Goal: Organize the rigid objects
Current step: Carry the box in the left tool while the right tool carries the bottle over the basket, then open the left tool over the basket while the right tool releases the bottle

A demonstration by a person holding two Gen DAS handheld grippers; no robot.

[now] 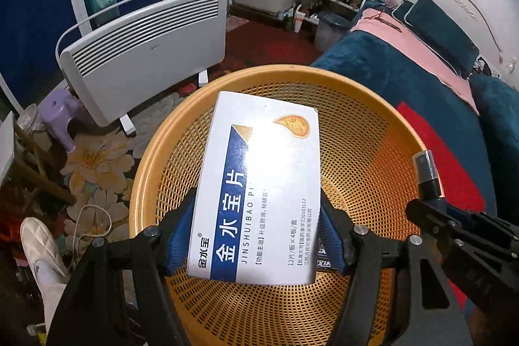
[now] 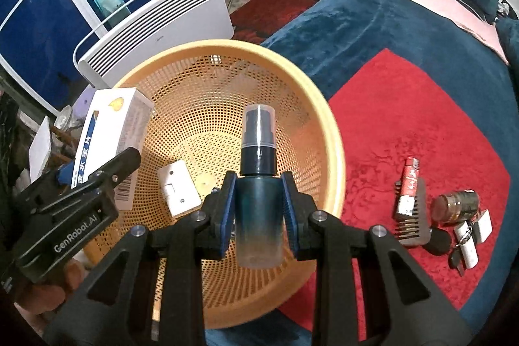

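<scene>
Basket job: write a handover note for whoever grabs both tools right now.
Left tool: shut on the white medicine box, held over the orange basket.
Right tool: shut on the dark spray bottle, also above the basket.
Done: a small white switch-like block already lies in the basket.
Left: release both items into the basket, then fetch the red tube, comb, brown jar and keys from the red cloth.

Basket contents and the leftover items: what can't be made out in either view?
- Left wrist view: the medicine box in the left tool hides most of the basket floor.
- Right wrist view: the spray bottle in the right tool covers part of the floor.
- Right wrist view: small items by the comb are too small to identify.
</scene>
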